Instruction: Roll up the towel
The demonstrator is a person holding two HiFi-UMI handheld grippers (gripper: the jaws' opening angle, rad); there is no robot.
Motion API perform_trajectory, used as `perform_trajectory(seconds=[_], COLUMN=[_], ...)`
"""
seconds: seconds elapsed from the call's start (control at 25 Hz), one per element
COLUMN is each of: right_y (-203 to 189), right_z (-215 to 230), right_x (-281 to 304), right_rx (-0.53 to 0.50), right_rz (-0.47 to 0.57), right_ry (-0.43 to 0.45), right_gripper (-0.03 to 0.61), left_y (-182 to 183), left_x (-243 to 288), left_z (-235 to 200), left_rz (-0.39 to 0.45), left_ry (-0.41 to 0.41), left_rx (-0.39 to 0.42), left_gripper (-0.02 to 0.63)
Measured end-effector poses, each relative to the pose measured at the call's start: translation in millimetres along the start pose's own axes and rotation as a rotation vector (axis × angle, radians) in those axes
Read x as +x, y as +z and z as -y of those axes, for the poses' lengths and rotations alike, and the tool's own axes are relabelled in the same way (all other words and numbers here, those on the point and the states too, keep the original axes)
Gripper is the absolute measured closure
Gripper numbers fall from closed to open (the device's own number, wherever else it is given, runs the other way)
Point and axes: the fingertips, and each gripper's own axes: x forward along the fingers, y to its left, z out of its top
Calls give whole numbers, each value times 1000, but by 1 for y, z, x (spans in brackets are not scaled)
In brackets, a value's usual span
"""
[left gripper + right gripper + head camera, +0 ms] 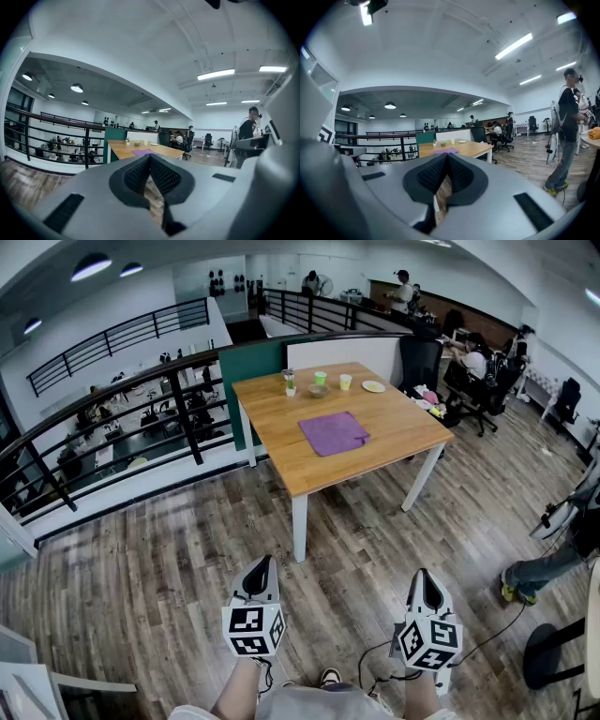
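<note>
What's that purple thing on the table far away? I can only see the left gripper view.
Observer: That's the purple towel. The head view shows it lying spread out flat, not rolled at all.
Operator: Am I near it?
Observer: No. In the head view the left gripper and the right gripper are both over the wooden floor, well short of the table.
Operator: Is my other gripper holding something?
Observer: No. The right gripper view shows its fingers shut together with nothing between them.
</note>
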Motion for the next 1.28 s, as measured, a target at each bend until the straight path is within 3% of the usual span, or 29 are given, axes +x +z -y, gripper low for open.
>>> perform_trajectory(seconds=[0.24,0.44,0.8,1.0,1.28], right_y=[1,0,0,5,14], right_z=[-5,-5,-7,-8,-1], right_x=[-4,-6,-7,-5,-4], right_rx=[0,82,55,40,46], right_rz=[3,24,17,27,56], right_ry=[12,31,40,40,36], right_gripper=[578,578,574,541,495], left_y=[-1,-3,6,11,16], left_x=[-4,-8,-16,-16,-18], left_z=[-4,-6,-3,-13,-20], left_rz=[-2,-7,28,32,33], left_ry=[10,21,16,36,41], left_rx=[-6,-10,-43,-56,-52], left_gripper=[617,617,615,612,499])
